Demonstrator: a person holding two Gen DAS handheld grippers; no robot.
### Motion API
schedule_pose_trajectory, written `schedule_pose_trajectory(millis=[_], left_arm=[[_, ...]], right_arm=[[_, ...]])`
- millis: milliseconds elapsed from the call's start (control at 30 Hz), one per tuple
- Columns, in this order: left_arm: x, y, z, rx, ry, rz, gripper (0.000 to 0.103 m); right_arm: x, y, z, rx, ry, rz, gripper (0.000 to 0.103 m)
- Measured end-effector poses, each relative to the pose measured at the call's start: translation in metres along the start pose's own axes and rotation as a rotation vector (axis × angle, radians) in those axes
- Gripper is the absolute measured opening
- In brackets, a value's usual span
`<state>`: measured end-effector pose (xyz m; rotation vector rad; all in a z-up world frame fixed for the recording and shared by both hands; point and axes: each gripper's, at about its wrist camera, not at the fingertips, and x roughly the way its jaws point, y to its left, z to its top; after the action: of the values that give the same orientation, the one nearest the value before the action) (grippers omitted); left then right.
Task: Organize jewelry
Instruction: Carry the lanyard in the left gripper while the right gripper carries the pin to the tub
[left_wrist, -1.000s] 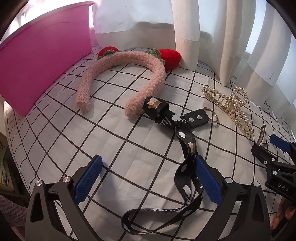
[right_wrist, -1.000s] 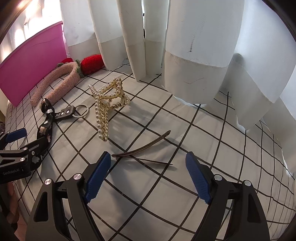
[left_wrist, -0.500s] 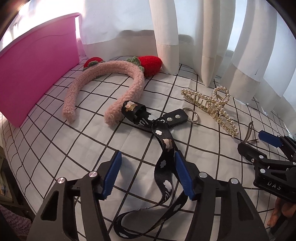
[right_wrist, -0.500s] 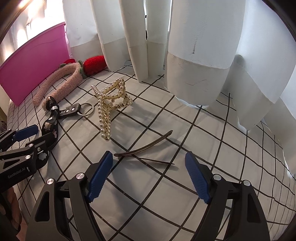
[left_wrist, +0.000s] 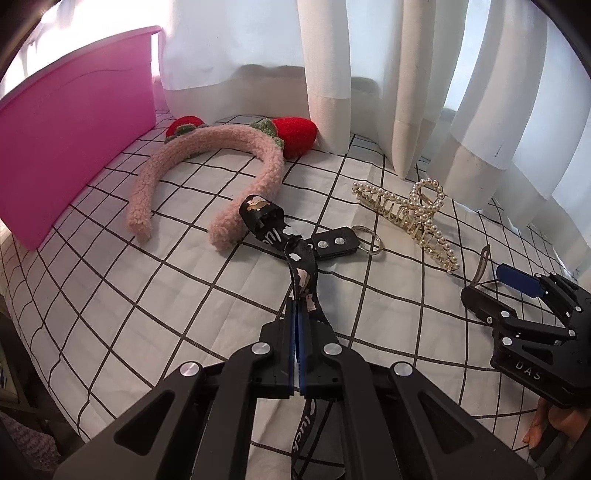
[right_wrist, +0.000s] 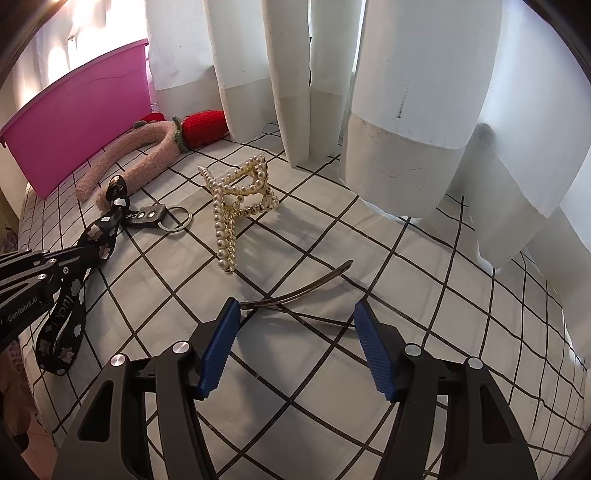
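On the far left one pink bin (left_wrist: 74, 122) is seen, standing on a checked sheet (left_wrist: 147, 295) before white curtains (left_wrist: 325, 74); whether a table lies under the sheet cannot be told. Just beside the bin one pink fluffy headband (left_wrist: 207, 162) is laid, with two red strawberry ornaments (left_wrist: 295, 131) at its top. Next, one black lanyard (left_wrist: 301, 266) with one metal key ring (left_wrist: 365, 240) is found, its upper loop touching one end of the headband. The left hand-held gripper (left_wrist: 295, 332) has just been closing and is now closed on the strap of this lanyard, which is pinched between its two blue pads. Further right one pearl hair claw (left_wrist: 410, 218) is placed, apart from the key ring. On the right one thin dark hair clip (right_wrist: 295, 295) is lying flat. The right hand-held gripper (right_wrist: 297, 343) has just been closing over it; the clip is between its two blue pads, which are not yet pressed on it, so it is open.
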<state>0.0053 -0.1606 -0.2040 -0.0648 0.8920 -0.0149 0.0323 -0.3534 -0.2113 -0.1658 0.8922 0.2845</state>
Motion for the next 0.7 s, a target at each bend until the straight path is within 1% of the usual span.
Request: schedule_pose_trajectory(millis=[100,367,700], left_arm=[[-0.007,-0.002,0.0,0.01,-0.013,-0.009,0.002],[-0.021,0.0,0.005,-0.001,-0.025,-0.04,0.002],[-0.047,0.008,0.02,-0.024,-0.037,-0.057,0.002]], right_arm=[[-0.002,0.001,-0.001,0.001,0.0,0.007,0.062],[-0.016,-0.003,0.001,0.075,-0.005,0.081,0.062],[-0.039,0.002,0.007,0.092,-0.002,0.097,0.062]])
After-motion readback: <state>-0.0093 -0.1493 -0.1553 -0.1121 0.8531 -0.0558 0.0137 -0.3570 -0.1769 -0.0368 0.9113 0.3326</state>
